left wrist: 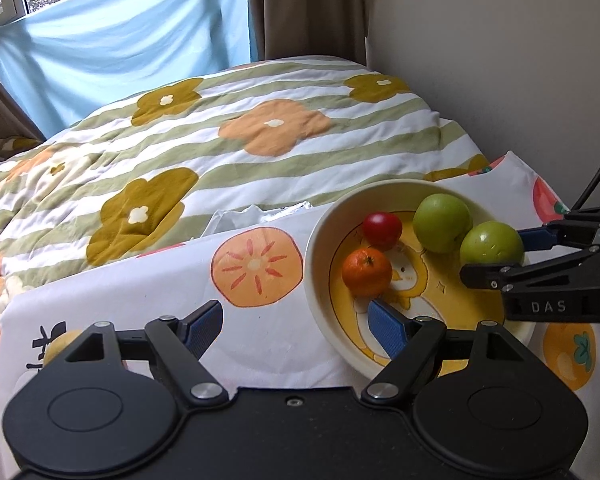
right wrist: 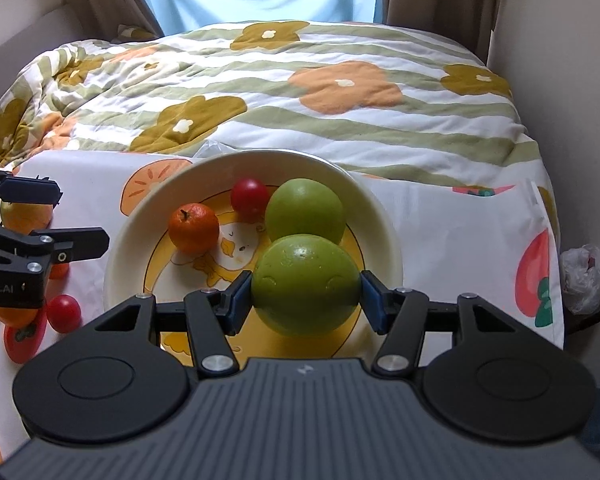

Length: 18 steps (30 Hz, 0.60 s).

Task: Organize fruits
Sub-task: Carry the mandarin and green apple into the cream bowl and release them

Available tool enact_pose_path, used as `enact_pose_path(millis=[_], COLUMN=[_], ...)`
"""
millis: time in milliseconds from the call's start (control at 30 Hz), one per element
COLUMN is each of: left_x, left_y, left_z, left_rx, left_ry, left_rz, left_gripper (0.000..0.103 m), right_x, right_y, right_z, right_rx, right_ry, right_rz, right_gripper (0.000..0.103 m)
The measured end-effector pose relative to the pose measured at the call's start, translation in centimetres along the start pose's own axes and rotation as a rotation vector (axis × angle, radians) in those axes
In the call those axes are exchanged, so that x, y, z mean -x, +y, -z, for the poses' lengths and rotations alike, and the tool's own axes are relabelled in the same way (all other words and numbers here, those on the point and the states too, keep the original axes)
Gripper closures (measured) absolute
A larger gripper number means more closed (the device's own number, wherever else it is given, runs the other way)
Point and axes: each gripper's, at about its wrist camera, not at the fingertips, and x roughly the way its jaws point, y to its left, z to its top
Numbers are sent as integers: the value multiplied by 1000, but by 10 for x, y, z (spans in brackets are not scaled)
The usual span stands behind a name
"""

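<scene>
A cream bowl (left wrist: pixel 314 264) (right wrist: pixel 126 240) with a yellow duck print stands on the fruit-print cloth. In it lie a green apple (left wrist: pixel 442 222) (right wrist: pixel 306 210), a red tomato (left wrist: pixel 382 229) (right wrist: pixel 250 197) and a mandarin (left wrist: pixel 367 272) (right wrist: pixel 194 228). My right gripper (right wrist: pixel 306 300) (left wrist: pixel 496 254) is shut on a second green apple (right wrist: pixel 306 284) (left wrist: pixel 491 243), held over the bowl's near side. My left gripper (left wrist: pixel 296 322) (right wrist: pixel 80 218) is open with nothing between its fingers. It is at the bowl's left rim, one blue pad (left wrist: pixel 386 326) over the bowl.
Left of the bowl on the cloth lie a yellowish fruit (right wrist: pixel 26 216) (left wrist: pixel 60 344), a small red tomato (right wrist: pixel 63 312) and an orange fruit (right wrist: pixel 14 316). A flowered quilt (left wrist: pixel 220 140) covers the bed behind. A wall is at the right, and a plastic bag (right wrist: pixel 584 276) lies beside the table.
</scene>
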Motion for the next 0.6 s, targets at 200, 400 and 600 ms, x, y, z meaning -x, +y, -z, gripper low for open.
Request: enact_pose_path(millis=[200, 400, 600], left_x=[5, 15, 32], left_y=[-3, -2, -3], left_z=[5, 8, 10], left_rx=[-5, -2, 11], left_ry=[1, -9, -42], left_rz=[-8, -30, -80], left_gripper=[19, 19, 19], right_x=[-3, 16, 36], right_y=[-5, -15, -31], right_z=[2, 6, 9], right_rx=[-5, -54, -109], right_ry=[3, -88, -107], right_rz=[-40, -3, -4], right_gripper=[31, 0, 0])
